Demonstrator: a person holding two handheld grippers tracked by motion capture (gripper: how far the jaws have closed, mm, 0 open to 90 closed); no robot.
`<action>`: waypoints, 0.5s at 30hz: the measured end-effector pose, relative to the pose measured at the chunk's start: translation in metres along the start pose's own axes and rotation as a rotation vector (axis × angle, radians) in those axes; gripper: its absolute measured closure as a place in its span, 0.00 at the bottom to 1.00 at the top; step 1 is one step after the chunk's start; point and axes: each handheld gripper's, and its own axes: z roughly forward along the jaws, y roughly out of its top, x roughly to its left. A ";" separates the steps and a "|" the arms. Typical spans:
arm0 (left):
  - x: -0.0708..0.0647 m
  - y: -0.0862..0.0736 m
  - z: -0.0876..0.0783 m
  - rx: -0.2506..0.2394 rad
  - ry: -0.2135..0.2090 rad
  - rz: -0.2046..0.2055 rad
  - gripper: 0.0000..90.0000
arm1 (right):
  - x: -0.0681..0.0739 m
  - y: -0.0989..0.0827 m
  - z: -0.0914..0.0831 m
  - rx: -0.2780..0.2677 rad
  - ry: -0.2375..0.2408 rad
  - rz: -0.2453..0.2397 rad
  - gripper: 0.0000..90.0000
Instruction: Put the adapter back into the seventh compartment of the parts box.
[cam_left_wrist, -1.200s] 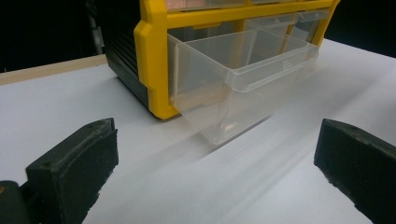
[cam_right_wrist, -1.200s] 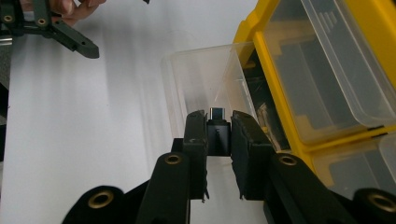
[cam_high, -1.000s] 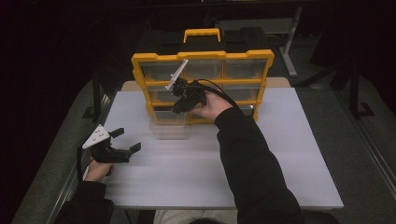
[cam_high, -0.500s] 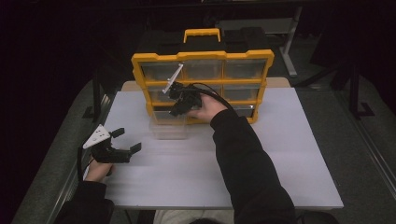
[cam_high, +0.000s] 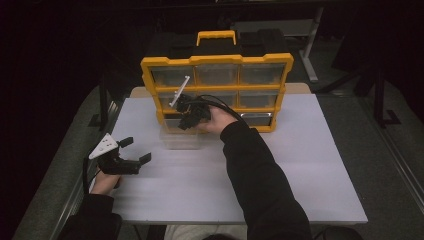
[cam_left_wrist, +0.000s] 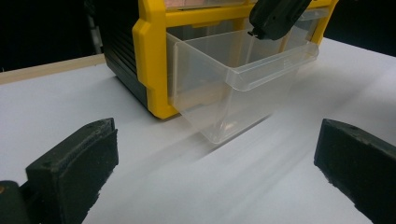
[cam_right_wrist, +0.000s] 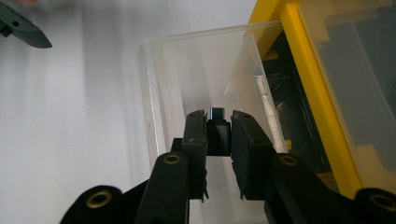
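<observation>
There was one yellow box (cam_high: 217, 65) with nine little drawers, one clear drawer (cam_left_wrist: 243, 79) pulled out, two claws, and one small black plug (cam_right_wrist: 218, 133).

Desk (cam_high: 300, 165): white top, flat.
Box of drawers (cam_high: 218, 62): yellow and black, stands at the back of the desk.
Clear drawer (cam_left_wrist: 243, 84): pulled out at the bottom left.

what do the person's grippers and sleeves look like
Both are black two-jaw tools. The left gripper carries a light grey three-cornered plate on top, and its jaws end in thick, blocky black pads. The right gripper has a pale plate too, brass-coloured rivets on its jaw arms, and black cables looping off it. Both sleeves are dark.
</observation>
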 end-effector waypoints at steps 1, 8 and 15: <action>0.000 0.000 0.000 0.001 -0.001 0.000 0.00 | 0.000 0.000 0.000 -0.004 -0.001 0.000 0.78; -0.001 0.000 0.000 0.005 -0.001 0.000 0.00 | 0.001 -0.008 -0.010 -0.029 -0.012 0.006 0.65; -0.001 -0.001 0.001 0.008 0.001 0.001 0.00 | 0.001 -0.017 -0.023 -0.066 -0.021 0.050 0.36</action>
